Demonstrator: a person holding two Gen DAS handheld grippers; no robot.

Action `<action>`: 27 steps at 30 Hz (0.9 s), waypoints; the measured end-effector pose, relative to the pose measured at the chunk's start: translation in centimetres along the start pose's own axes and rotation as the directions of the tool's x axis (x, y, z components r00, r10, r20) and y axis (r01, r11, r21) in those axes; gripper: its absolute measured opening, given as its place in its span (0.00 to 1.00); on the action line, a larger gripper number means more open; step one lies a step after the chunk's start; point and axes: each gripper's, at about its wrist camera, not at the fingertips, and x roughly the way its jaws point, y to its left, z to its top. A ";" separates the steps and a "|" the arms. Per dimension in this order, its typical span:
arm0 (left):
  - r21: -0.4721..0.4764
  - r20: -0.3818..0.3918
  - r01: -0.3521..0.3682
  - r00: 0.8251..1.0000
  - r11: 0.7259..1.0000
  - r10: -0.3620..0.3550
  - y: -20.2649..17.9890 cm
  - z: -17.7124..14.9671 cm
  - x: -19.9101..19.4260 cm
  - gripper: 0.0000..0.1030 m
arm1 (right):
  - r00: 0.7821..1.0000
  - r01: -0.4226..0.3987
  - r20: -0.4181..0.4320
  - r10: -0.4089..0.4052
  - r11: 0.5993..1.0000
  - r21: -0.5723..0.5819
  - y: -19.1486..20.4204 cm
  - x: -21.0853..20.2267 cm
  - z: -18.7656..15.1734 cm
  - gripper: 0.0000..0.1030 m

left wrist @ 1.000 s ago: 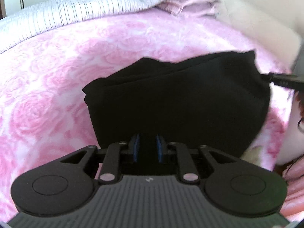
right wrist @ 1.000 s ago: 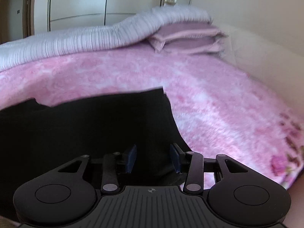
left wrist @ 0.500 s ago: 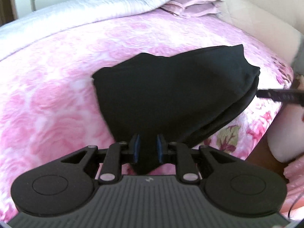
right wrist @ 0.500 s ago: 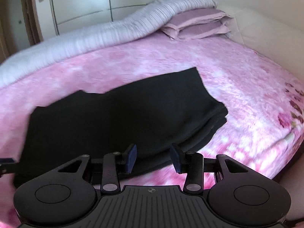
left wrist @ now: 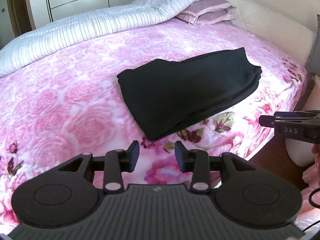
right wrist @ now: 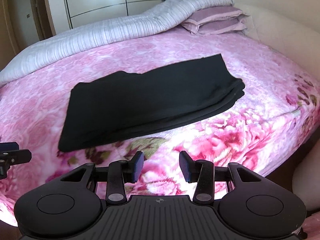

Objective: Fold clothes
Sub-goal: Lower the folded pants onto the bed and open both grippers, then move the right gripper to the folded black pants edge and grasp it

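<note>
On the pink rose blanket (left wrist: 60, 108), near the bed's front edge: black garment (left wrist: 186, 92) folded into a flat layered bundle, stacked fold edges showing on its right side. Looks like the fold is finished and the step in hand is release and pull-back.

Left gripper (left wrist: 156, 153): jaws opening, about half apart, nothing between them, clear of the cloth and just short of its near corner. Right gripper (right wrist: 161, 166): jaws parted a bit wider, empty, also short of the garment (right wrist: 152, 102), over the flowered border.

Next move, as a guess: either tidy the stepped far edge, or shift the bundle aside and fetch another item. No other clothes visible, so cannot tell which.

Readable writing: "DAS" in white on the side of the right gripper (left wrist: 294, 126), seen at the right edge of the left view. Nothing else legible.
</note>
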 end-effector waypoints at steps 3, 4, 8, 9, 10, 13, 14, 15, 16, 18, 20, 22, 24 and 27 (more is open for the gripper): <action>0.008 0.022 -0.003 1.000 1.000 0.003 -0.1 -0.5 -1.2 0.38 | 1.000 0.004 0.026 -0.004 1.000 -0.004 0.7 -1.8 -0.6 0.42; 0.010 0.027 -0.003 1.000 1.000 0.003 -0.2 -0.7 -1.6 0.38 | 0.999 0.005 0.034 -0.005 1.000 -0.004 0.9 -2.3 -0.8 0.42; 0.007 0.040 0.006 0.999 1.000 -0.006 -0.2 -1.4 -2.5 0.38 | 0.999 0.013 0.036 -0.013 1.000 -0.006 1.5 -3.5 -1.4 0.42; 0.005 0.043 0.010 0.999 1.000 -0.010 -0.1 -1.5 -2.7 0.38 | 0.999 0.014 0.034 -0.014 1.000 -0.009 1.7 -3.7 -1.5 0.42; 0.002 0.045 0.015 0.999 1.000 -0.015 0.0 -1.7 -2.8 0.38 | 0.999 0.015 0.032 -0.015 1.000 -0.012 2.0 -3.9 -1.7 0.42; -0.012 0.049 0.031 0.998 0.999 -0.030 0.3 -2.0 -3.1 0.38 | 0.999 0.031 0.035 -0.030 0.999 -0.028 2.5 -4.4 -1.8 0.42; -0.016 0.047 0.033 0.998 0.999 -0.032 0.4 -2.1 -3.2 0.38 | 0.999 0.035 0.040 -0.034 0.999 -0.035 2.7 -4.6 -1.7 0.42; -0.020 0.046 0.033 0.998 0.999 -0.032 0.5 -2.1 -3.2 0.38 | 0.998 0.039 0.046 -0.037 0.998 -0.043 2.9 -4.7 -1.7 0.42; -0.022 0.046 0.032 0.998 0.999 -0.031 0.6 -2.1 -3.3 0.38 | 0.998 0.044 0.051 -0.041 0.998 -0.050 3.1 -4.9 -1.6 0.42; -0.025 0.046 0.029 0.999 0.999 -0.028 0.6 -2.1 -3.4 0.38 | 0.997 0.048 0.064 -0.044 0.997 -0.066 3.3 -5.2 -1.6 0.42; -0.026 0.050 0.027 0.998 0.999 -0.026 0.5 -2.0 -3.5 0.38 | 0.997 0.048 0.071 -0.042 0.996 -0.076 3.4 -5.3 -1.6 0.42; -0.025 0.051 0.025 0.998 0.999 -0.024 0.4 -1.8 -3.5 0.38 | 0.996 0.045 0.076 -0.038 0.996 -0.083 3.5 -5.3 -1.5 0.42; -0.023 0.051 0.025 0.998 0.999 -0.023 0.3 -1.7 -3.5 0.38 | 0.997 0.038 0.076 -0.032 0.996 -0.084 3.4 -5.2 -1.5 0.42; -0.017 0.047 0.021 0.999 1.000 -0.020 0.0 -1.4 -3.3 0.38 | 0.997 0.030 0.075 -0.024 0.996 -0.084 3.3 -5.0 -1.4 0.42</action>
